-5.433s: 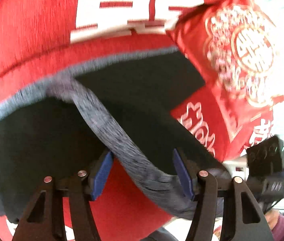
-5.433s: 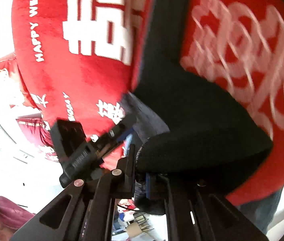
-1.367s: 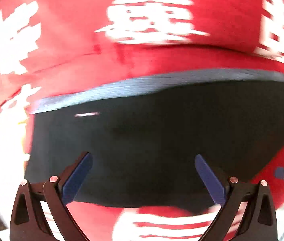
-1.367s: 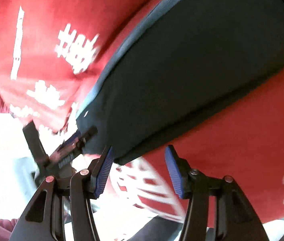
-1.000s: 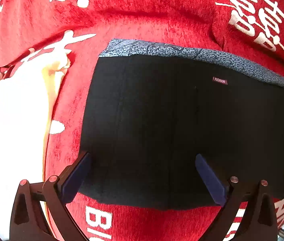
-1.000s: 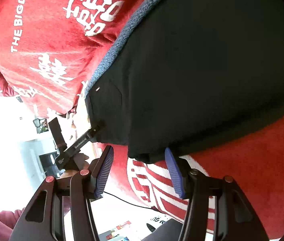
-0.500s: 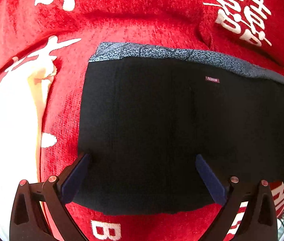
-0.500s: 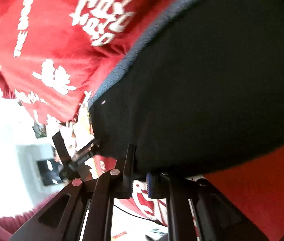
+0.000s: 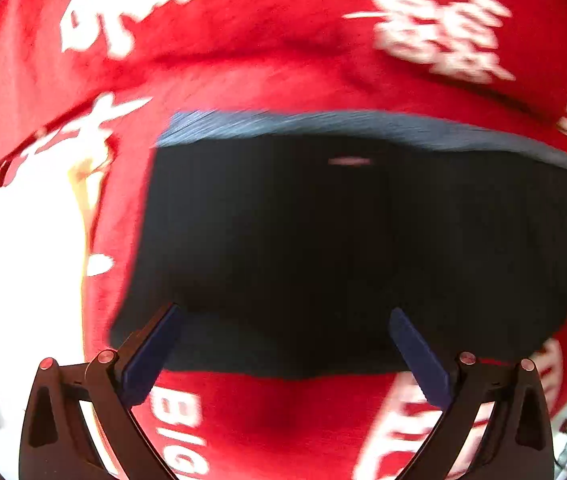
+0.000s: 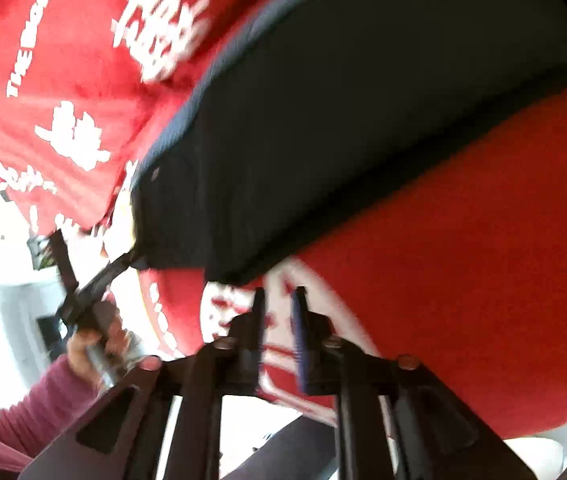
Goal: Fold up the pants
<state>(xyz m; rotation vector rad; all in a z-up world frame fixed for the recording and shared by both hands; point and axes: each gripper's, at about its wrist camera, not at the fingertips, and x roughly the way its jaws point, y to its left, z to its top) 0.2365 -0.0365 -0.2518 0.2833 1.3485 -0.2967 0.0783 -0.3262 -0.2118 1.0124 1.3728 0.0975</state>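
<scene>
The black pants (image 9: 343, 248) lie folded flat on the red blanket (image 9: 267, 52), with their grey waistband (image 9: 363, 122) along the far edge. They also show in the right wrist view (image 10: 343, 128). My left gripper (image 9: 283, 320) is open and empty, its blue pads straddling the near edge of the pants. My right gripper (image 10: 279, 300) is shut and empty, just off the near corner of the pants, over the blanket. The left gripper also shows in the right wrist view (image 10: 95, 284), held in a hand at the pants' other corner.
The red blanket has white lettering (image 10: 159, 40) and covers the whole surface. A bright white area (image 9: 23, 260) lies past its left edge. The person's pink sleeve (image 10: 23, 408) is at the lower left of the right wrist view.
My right gripper has pulled back off the pants' edge and stays shut with nothing between its fingers. My left gripper stays open and has shifted slightly; the view is blurred by motion.
</scene>
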